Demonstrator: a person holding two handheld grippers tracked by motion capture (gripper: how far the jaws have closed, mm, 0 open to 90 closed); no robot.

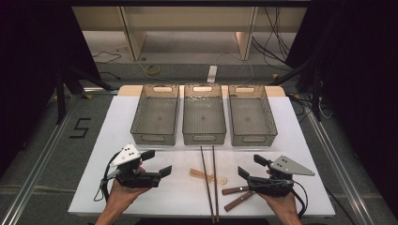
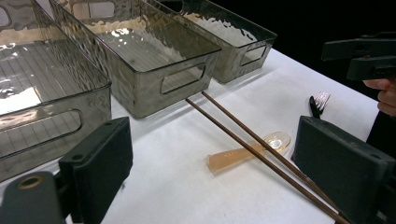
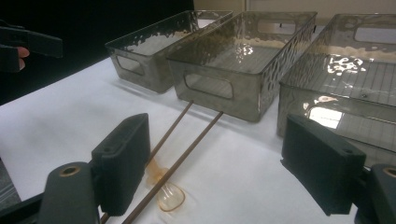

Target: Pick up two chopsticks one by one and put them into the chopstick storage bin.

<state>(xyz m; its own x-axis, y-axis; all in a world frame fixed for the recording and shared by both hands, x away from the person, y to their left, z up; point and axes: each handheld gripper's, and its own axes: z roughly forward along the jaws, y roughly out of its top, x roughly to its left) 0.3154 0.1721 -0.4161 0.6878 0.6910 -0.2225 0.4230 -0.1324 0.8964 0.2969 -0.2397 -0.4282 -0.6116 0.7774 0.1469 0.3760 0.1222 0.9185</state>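
High view – table: white table, three smoked clear bins side by side at its far edge – left bin, middle bin, right bin.
High view – chopsticks: pair of chopsticks runs from just before the middle bin to the near table edge; near tips cut off at the frame bottom.
High view – spoon: amber plastic spoon lies across the chopsticks; which lies on top is hard to tell here.
High view – wooden handles: two brown handles just beside the right hand-held gripper; their far ends hidden under it.
High view – grippers: left hand-held gripper and right hand-held gripper each sit in a hand near the front edge, jaws spread, nothing between them.
Left gripper view – spoon: spoon under the chopsticks, bowl toward the far side.
Left gripper view – fork: fork tines show past the right jaw; handle hidden.
Right gripper view – jaws: wide apart, empty; spoon bowl and chopsticks between the jaws but farther off – spoon handle hidden behind the left jaw.
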